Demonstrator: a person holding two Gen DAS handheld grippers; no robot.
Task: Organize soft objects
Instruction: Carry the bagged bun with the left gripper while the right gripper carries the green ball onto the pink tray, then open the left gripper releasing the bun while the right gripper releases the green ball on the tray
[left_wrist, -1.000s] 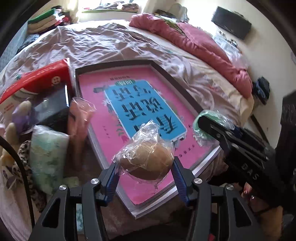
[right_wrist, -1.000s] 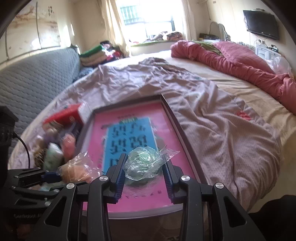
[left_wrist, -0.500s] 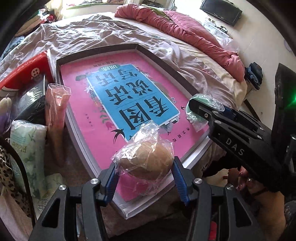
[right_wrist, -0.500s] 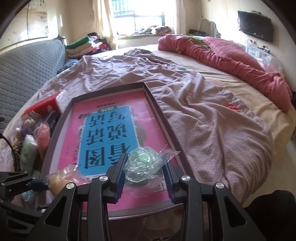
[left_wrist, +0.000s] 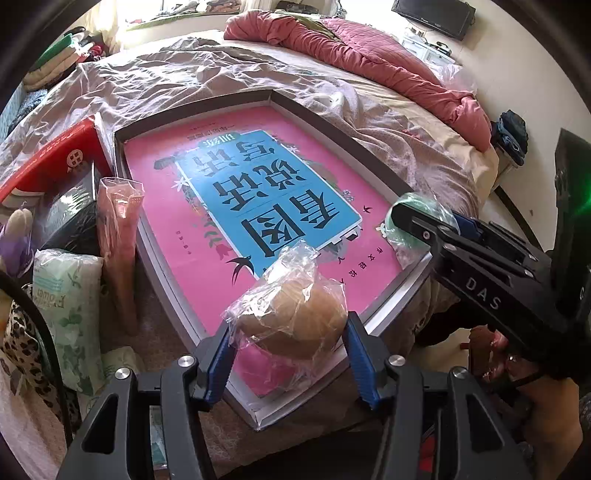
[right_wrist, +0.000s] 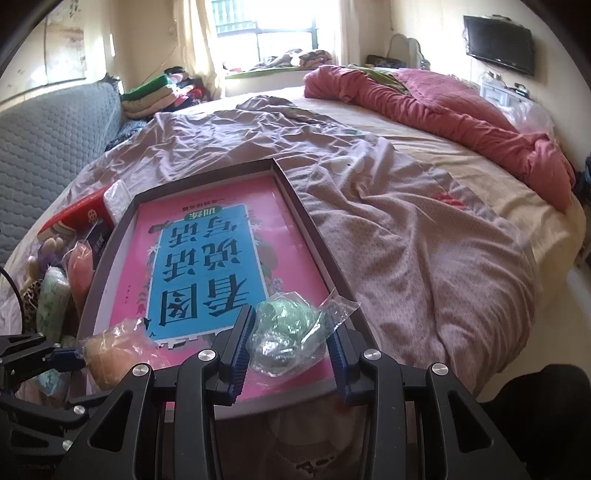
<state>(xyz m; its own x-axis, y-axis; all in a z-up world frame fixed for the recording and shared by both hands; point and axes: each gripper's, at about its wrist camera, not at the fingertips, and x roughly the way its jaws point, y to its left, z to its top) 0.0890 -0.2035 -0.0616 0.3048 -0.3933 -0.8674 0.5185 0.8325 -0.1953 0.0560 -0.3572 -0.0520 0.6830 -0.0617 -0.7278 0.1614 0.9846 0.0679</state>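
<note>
Bed (right_wrist: 424, 236) under everything is soft and rumpled, so the big shallow tray (left_wrist: 369, 162) with the pink and blue book cover (left_wrist: 258, 192) inside can tilt or sag if either load comes down hard near its overhanging near corner; I'd judge that the main risk. Tray interior is bare apart from the cover, so lots of landing room toward the far end; the raised rim is the edge to clear. Left side is crowded: red box (left_wrist: 55, 155), pink wrapped pack (left_wrist: 118, 236), tissue pack (left_wrist: 70, 314) all sit just beside the rim, easy to knock. Left gripper (left_wrist: 288, 354) clamps a tan bagged soft ball (left_wrist: 295, 317) over the near corner; right gripper (right_wrist: 290, 343) pinches a green bagged soft ball (right_wrist: 284, 328) over the near right rim. Both bags are slick, loose film, so a slip is plausible. The 2 grippers are near each other; collision is possible.
</note>
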